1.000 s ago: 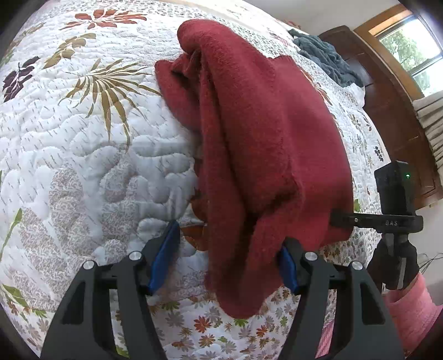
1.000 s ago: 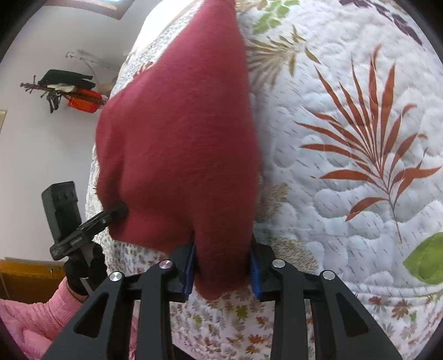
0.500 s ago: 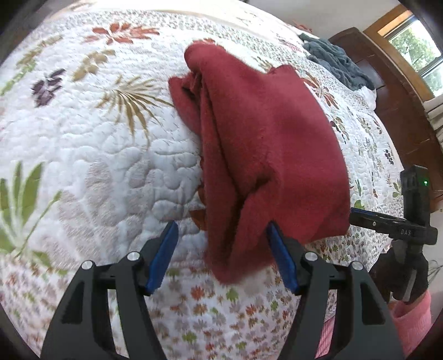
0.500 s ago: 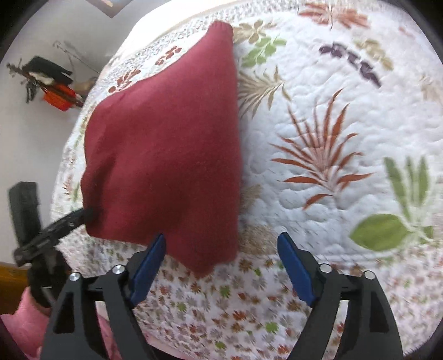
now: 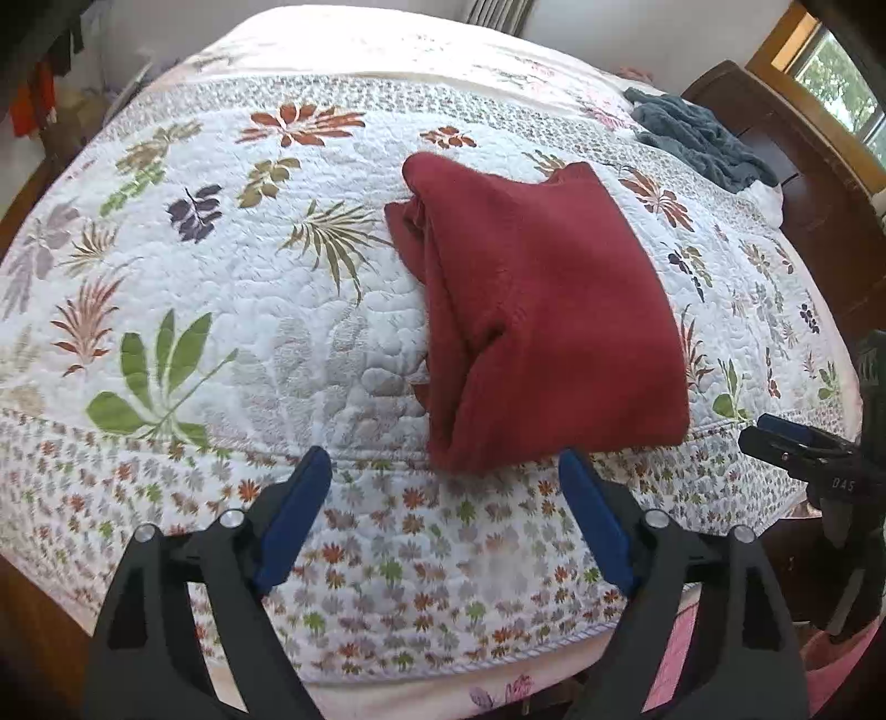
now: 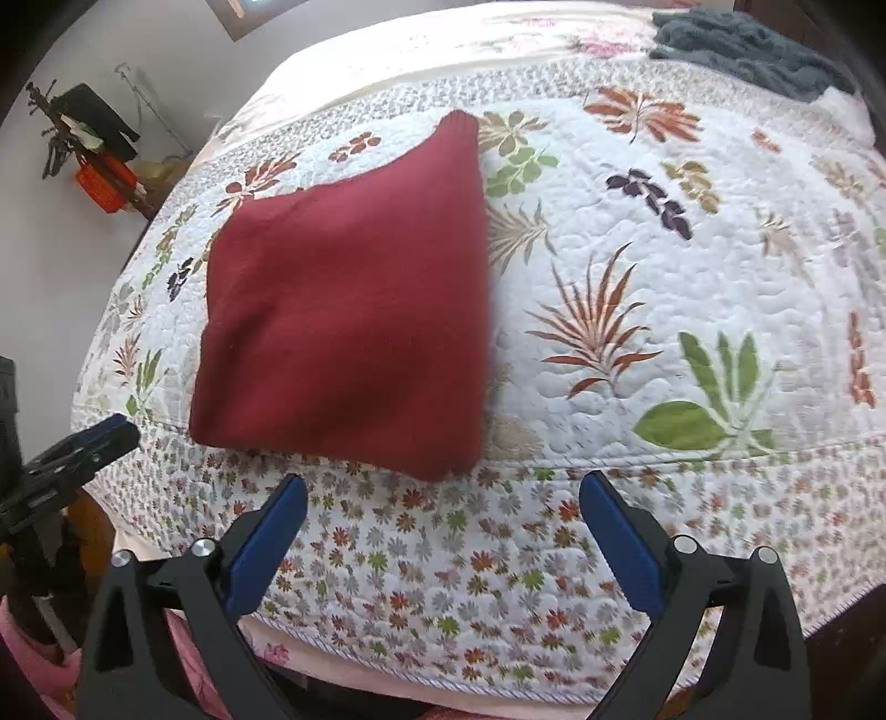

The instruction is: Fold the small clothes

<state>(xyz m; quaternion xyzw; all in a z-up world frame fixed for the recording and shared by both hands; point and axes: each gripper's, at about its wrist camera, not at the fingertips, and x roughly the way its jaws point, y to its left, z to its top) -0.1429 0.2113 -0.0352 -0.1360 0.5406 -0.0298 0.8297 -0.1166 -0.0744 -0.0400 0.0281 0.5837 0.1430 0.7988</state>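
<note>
Now: red cloth (image 5: 548, 327) lies folded near the bed (image 5: 232, 310) edge. Left hand-held gripper (image 5: 443, 515) and right hand-held gripper (image 6: 443, 531) both spread wide, empty. Fold looks done; next, probably fetch grey garment (image 5: 698, 138).

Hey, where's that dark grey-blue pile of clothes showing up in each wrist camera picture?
Left wrist: grey-blue pile in the upper right, at the bed's far end beside the dark wooden headboard.
Right wrist: same pile along the top edge, right of centre.
Shared landmark: the folded red garment on the quilt.
</note>
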